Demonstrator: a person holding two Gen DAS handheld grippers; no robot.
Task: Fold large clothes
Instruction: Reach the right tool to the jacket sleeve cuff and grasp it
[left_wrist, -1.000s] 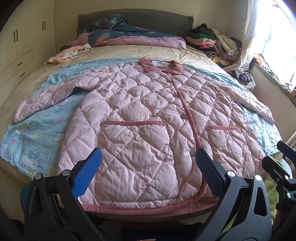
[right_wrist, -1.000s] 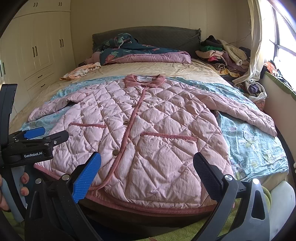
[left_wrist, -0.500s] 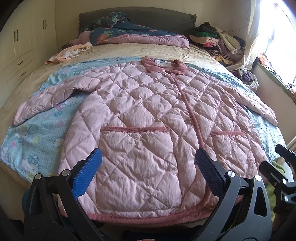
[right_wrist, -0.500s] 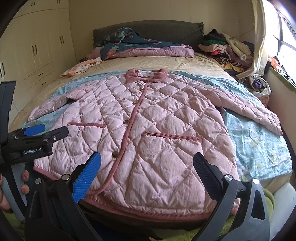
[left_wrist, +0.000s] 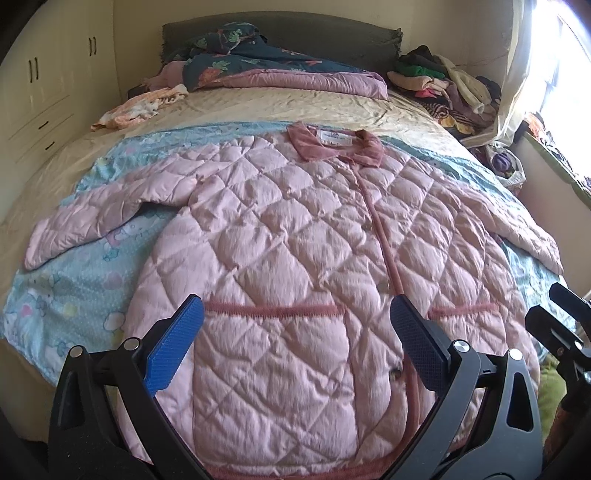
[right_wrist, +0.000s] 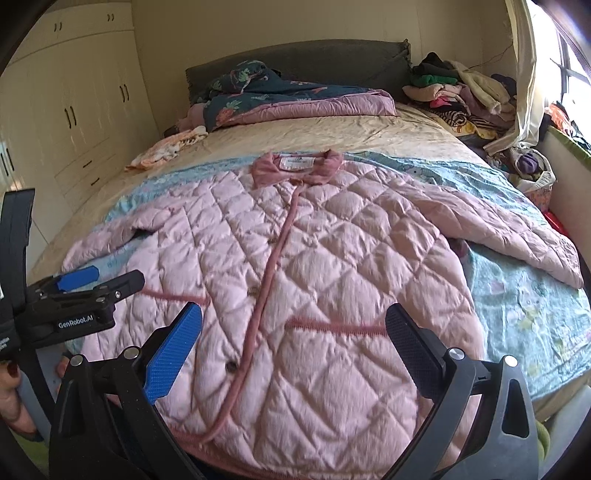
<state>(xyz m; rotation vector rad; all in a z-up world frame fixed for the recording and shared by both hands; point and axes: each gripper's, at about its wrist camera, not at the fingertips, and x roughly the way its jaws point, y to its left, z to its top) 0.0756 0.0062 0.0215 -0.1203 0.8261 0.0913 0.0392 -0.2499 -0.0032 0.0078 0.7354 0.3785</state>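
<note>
A white basket (right_wrist: 535, 177) stands at 2 o'clock beside the bed (left_wrist: 295, 107), stuffed with purple and dark clothing; its lower part is hidden by the mattress edge.

The pink quilted jacket (left_wrist: 295, 236) lies face up and buttoned on a light blue cartoon-print sheet (left_wrist: 62, 295), collar toward 12 o'clock, hem at the foot of the bed toward 6 o'clock, one sleeve spread to 9 o'clock and the other to 3 o'clock.

The left tongs (left_wrist: 295, 343) are spread wide and hold nothing; they hover over the hem end of the jacket, framing its pocket, and whether the pads touch the fabric is not clear. The right tongs (right_wrist: 293, 345) are likewise wide apart and empty, above the lower front of the jacket with the button placket between the jaws. In the right wrist view the left tongs appear from the side at 9 o'clock, with part of a hand (right_wrist: 11, 391) gripping the handle at the frame edge.

A folded dark floral quilt (left_wrist: 266, 62) lies against the headboard at 12 o'clock, a heap of mixed clothes (left_wrist: 443, 85) at 1 o'clock, a small orange-white cloth (left_wrist: 144, 107) at 10 o'clock. The jacket's hem is partly covered by the tongs' black frames. The window side at 2 o'clock is washed out by glare.
</note>
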